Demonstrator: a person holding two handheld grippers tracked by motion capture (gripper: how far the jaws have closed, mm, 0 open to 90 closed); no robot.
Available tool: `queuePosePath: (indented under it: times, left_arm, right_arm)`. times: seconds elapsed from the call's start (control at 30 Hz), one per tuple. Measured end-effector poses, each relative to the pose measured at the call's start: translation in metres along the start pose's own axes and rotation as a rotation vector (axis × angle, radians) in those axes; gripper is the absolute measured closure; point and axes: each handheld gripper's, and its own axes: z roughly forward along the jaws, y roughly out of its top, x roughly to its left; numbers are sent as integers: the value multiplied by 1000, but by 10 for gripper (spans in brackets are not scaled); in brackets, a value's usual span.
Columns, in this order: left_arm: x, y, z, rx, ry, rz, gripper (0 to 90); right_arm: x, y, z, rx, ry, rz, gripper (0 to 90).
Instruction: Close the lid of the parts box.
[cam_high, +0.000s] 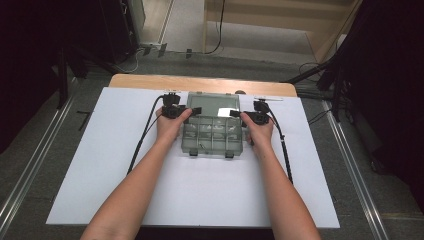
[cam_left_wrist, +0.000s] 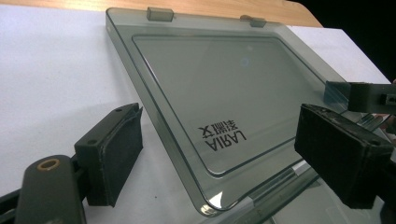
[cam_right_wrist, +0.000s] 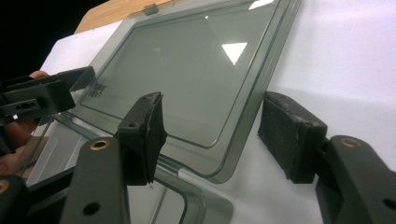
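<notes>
A clear grey compartment box (cam_high: 212, 135) sits on the white sheet, its lid (cam_high: 215, 103) swung open toward the far side. My left gripper (cam_high: 196, 110) is at the lid's left edge near the hinge. In the left gripper view its jaws (cam_left_wrist: 224, 116) stand wide on either side of the lid's (cam_left_wrist: 224, 79) corner, and the pads are clear of the plastic. My right gripper (cam_high: 235, 113) is at the lid's right edge. The right gripper view has the lid's (cam_right_wrist: 196, 60) rim passing between the jaws (cam_right_wrist: 212, 105), with gaps on both sides.
The white sheet (cam_high: 200, 195) covers a wooden table (cam_high: 200, 82) and has bare room in front of and beside the box. Cables trail back from both grippers. Dark floor, metal rails and black stands surround the table.
</notes>
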Motion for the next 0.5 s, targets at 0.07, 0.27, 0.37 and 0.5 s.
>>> queuePosePath:
  times: [0.07, 0.27, 0.37, 0.5]
  left_arm:
    - [-1, 0, 1, 16, -6, 12, 147]
    - [-2, 0, 3, 28, -5, -5, 166]
    - [-2, -1, 3, 26, 1, 2, 174]
    - [-3, -2, 2, 25, -5, 7, 194]
  right_arm:
    - [1, 0, 1, 7, 7, -13, 416]
    - [3, -1, 2, 12, 11, -24, 425]
    - [4, -2, 2, 8, 8, -34, 432]
    - [4, -3, 1, 3, 8, -41, 444]
